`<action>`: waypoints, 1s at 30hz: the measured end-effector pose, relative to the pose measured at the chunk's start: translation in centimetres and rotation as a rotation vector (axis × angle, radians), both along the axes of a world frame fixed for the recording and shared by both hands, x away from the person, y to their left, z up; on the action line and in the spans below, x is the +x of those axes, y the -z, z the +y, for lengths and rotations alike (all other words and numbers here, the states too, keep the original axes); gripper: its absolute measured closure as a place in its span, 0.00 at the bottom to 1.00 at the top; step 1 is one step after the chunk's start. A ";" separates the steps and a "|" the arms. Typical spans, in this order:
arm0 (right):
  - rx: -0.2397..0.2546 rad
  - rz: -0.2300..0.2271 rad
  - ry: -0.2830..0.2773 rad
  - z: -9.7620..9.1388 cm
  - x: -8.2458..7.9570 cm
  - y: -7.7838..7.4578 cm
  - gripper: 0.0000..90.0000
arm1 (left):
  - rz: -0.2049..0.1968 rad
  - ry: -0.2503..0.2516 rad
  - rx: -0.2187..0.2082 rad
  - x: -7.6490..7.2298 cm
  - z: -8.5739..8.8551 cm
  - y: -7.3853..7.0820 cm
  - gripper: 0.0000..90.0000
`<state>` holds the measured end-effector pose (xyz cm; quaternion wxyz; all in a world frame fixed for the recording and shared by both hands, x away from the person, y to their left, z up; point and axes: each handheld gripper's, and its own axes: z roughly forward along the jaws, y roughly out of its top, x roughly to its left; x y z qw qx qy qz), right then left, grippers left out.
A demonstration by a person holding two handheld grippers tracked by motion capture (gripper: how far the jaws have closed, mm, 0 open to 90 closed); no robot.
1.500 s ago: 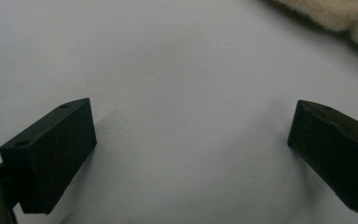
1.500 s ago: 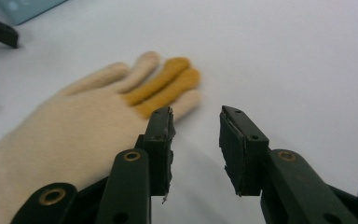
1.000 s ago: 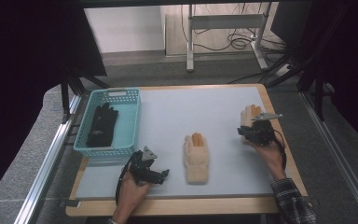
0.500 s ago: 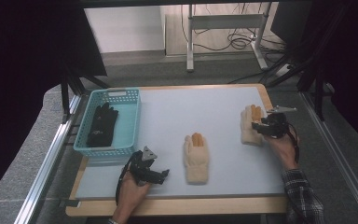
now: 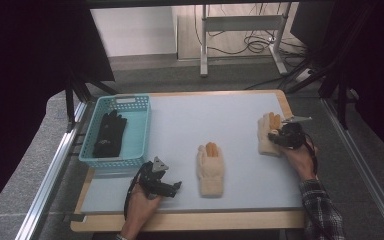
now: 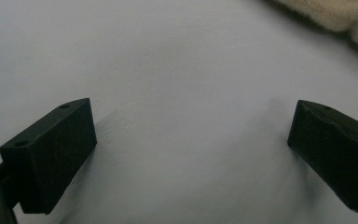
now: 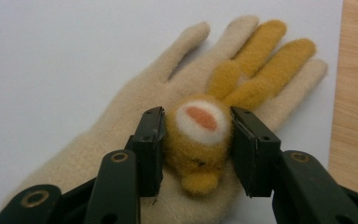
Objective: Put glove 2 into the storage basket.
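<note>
A pale grey mat [image 5: 230,120] is laid over a wooden table [image 5: 190,221], with dark floor and cables seen beyond it. Near the mat's right edge, a cream glove [image 7: 121,140] is laid flat, fingers pointing away from the person, two of them mustard yellow. On its palm a round mustard animal face [image 7: 198,140] with a white and orange patch is sewn. This face is clasped from both sides by the right gripper [image 7: 196,149], whose jaws have just been closing and are now pressed against the fuzzy bump, partly open around it. In the high view the same gripper [image 5: 286,136] is seen over that glove [image 5: 267,137], held by a hand in a plaid sleeve.

A second cream glove [image 5: 210,169] is laid mid-mat, well apart from the first. Near its left, the left gripper [image 5: 166,186] is rested low on the mat, its jaws spread wide with nothing between them; bare mat is seen between its jaws [image 6: 191,154].

At the far left, a teal basket [image 5: 140,131] is placed with a black glove [image 5: 109,134] inside.
</note>
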<state>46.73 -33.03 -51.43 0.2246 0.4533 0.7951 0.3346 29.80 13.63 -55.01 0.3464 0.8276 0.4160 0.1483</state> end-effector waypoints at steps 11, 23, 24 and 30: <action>0.049 -0.029 -0.005 1.4 -2.2 -1.8 0.63 | 0.000 0.000 0.001 0.0 0.0 0.0 0.01; 0.096 -0.064 -0.056 3.8 -5.0 -4.3 0.63 | 0.000 0.000 0.001 0.0 0.0 0.0 0.01; 0.103 -0.066 -0.061 3.9 -5.2 -4.6 0.63 | 0.000 0.000 0.001 0.0 0.0 0.0 0.01; 0.144 -0.075 -0.098 5.2 -6.8 -6.1 0.63 | -0.001 0.000 0.001 0.0 0.0 0.0 0.01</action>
